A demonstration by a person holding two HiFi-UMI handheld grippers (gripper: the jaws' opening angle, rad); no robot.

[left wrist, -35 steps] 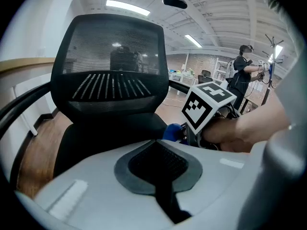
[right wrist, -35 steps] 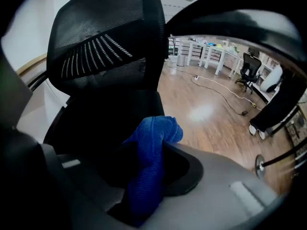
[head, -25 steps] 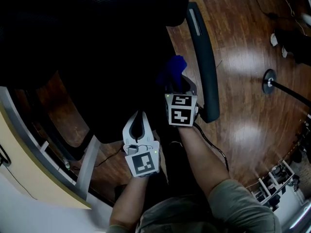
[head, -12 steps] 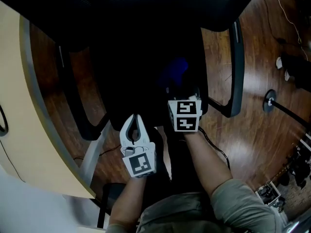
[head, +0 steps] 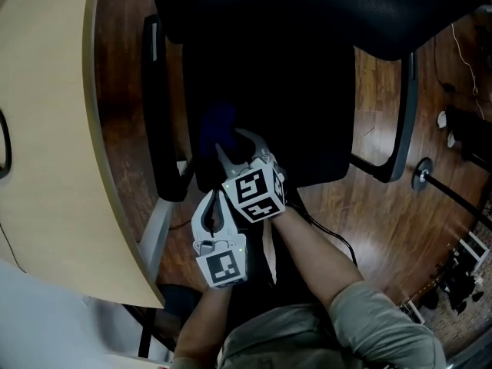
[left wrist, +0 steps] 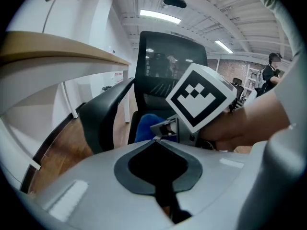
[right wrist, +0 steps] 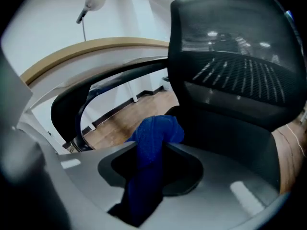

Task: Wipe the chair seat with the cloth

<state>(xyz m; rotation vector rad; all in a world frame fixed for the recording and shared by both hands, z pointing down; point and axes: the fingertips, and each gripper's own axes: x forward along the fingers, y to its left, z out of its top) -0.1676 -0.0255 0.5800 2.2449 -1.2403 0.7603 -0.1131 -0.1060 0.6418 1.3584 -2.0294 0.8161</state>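
One cloth, clamped in right gripper

The head view is dim: the chair seat beyond the right gripper sinks into featureless black, while the desk left of the left gripper glows pale. Both gripper views bend at their dark rims. Ceiling strip lights above the left gripper shine bright, the near jaws blur, and the cloth shows saturated blue.

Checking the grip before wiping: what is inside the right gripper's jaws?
A blue cloth is pinched between the jaws of the right gripper and bunches out beyond the tips. The patch of chair seat beneath the bunch is covered.
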